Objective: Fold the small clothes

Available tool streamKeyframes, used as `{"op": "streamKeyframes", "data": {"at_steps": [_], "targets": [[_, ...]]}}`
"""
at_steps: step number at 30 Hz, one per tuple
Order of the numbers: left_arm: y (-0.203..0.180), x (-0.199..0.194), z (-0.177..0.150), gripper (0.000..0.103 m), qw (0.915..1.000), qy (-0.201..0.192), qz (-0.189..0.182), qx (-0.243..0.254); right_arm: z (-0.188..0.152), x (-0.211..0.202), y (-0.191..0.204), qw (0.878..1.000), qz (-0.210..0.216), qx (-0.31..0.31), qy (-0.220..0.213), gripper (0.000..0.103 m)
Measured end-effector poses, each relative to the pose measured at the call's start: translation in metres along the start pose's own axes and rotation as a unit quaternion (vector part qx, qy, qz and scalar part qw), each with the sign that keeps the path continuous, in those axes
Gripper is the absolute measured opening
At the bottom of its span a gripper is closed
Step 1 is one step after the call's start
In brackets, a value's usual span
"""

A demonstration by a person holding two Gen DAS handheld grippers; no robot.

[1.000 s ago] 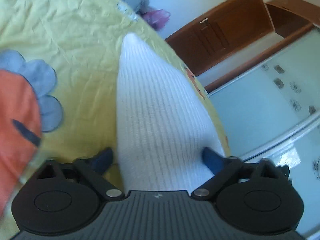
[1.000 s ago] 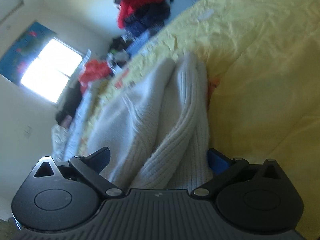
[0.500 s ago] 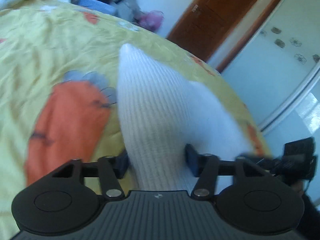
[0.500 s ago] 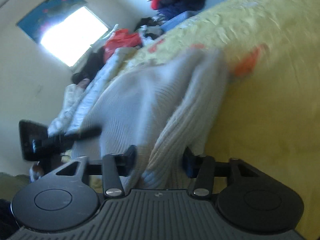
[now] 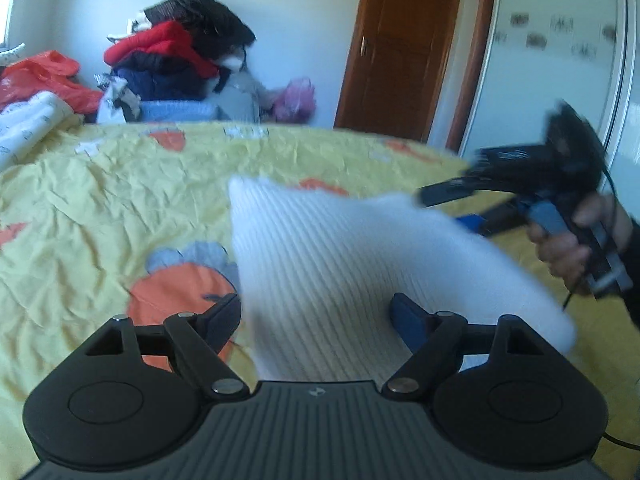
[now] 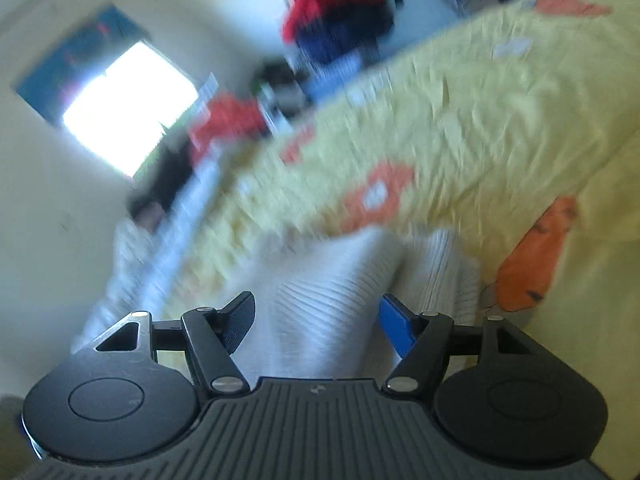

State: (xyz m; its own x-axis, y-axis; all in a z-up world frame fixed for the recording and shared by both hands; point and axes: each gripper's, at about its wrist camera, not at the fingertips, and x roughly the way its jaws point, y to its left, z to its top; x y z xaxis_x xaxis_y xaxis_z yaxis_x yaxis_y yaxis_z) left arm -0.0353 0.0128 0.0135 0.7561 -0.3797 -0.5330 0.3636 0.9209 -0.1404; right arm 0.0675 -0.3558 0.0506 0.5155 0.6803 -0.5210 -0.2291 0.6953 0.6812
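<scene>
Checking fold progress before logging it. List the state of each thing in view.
white knit garment: lifted off the bed, between both grippers' jaws.
left gripper: jaws opening, garment between them.
right gripper: jaws opening, garment between them.
yellow bedsheet: spread, wrinkled.
wooden door: closed.
clothes pile: heaped, unfolded.

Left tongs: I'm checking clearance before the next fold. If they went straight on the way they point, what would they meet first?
The white knit garment, already between the opening left tongs; beyond it, likely the yellow bedsheet.
</scene>
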Motion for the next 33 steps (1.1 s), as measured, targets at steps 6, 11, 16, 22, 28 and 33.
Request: {"op": "streamKeyframes", "data": {"at_steps": [6, 11, 16, 22, 28, 33], "targets": [[-0.025, -0.001, 0.001, 0.091, 0.9983, -0.016, 0.007, 0.056, -0.012, -0.003, 0.024, 0.997, -0.009, -0.073, -0.031, 0.017], [-0.036, 0.018, -0.015, 0.103, 0.9963, -0.001, -0.018, 0.083, -0.020, -0.016, -0.029, 0.998, -0.046, -0.020, -0.046, 0.014], [-0.026, 0.008, -0.007, 0.103, 0.9980, -0.001, -0.021, 0.059, -0.034, -0.016, -0.044, 0.997, -0.027, 0.027, -0.074, 0.030], [-0.011, -0.018, 0.019, 0.103, 0.9968, -0.056, 0.011, 0.055, -0.043, -0.050, 0.008, 0.992, -0.028, -0.008, -0.121, 0.076], [-0.034, -0.004, 0.015, 0.103, 0.9952, -0.048, -0.019, 0.083, -0.065, -0.042, 0.033, 0.987, -0.107, -0.073, -0.090, 0.074], [-0.063, 0.026, -0.002, 0.103, 0.9915, -0.009, 0.001, 0.130, -0.078, -0.030, 0.014, 0.995, -0.087, -0.030, -0.047, 0.064]]}}
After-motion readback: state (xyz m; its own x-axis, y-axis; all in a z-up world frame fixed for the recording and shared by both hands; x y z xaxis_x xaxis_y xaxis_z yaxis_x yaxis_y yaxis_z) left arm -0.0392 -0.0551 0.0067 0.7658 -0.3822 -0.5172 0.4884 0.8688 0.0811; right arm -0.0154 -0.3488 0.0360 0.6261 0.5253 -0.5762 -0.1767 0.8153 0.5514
